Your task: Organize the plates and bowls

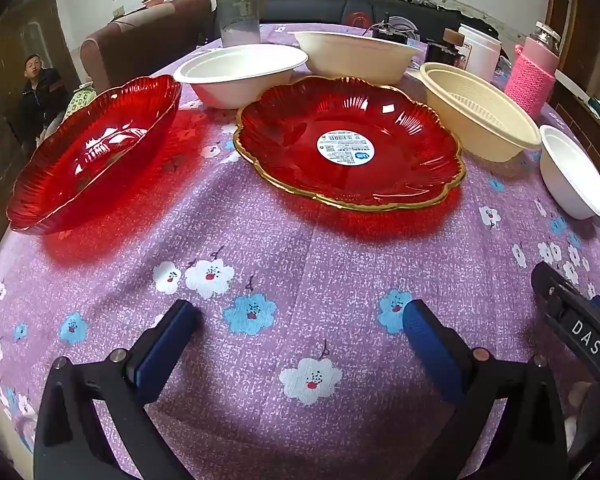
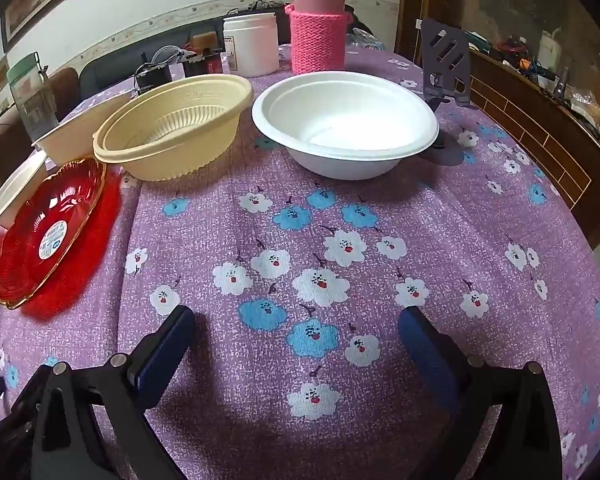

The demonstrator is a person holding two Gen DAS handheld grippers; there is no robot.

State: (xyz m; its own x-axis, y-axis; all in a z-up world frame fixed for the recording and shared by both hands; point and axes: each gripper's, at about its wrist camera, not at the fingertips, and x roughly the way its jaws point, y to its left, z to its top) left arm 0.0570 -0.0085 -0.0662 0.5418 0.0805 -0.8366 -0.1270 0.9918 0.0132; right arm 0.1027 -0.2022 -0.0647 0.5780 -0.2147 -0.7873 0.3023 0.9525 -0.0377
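A red gold-rimmed plate (image 1: 348, 140) with a round white sticker lies mid-table; it also shows at the left of the right wrist view (image 2: 48, 236). A second red plate (image 1: 96, 152) lies to its left. Behind them stand a white bowl (image 1: 240, 74) and a cream bowl (image 1: 356, 54). A ribbed cream bowl (image 1: 480, 108) (image 2: 172, 128) and a white bowl (image 1: 572, 176) (image 2: 344, 120) stand to the right. My left gripper (image 1: 300, 316) is open and empty above the cloth in front of the plates. My right gripper (image 2: 296, 320) is open and empty in front of the white bowl.
The table wears a purple flowered cloth (image 2: 320, 260). At the back stand a pink knit-sleeved bottle (image 2: 320, 24), a white jar (image 2: 252, 44), a tall clear container (image 1: 238, 0) and small dark items. A grey stand (image 2: 446, 64) is at the right edge. A man (image 1: 40, 92) sits far left.
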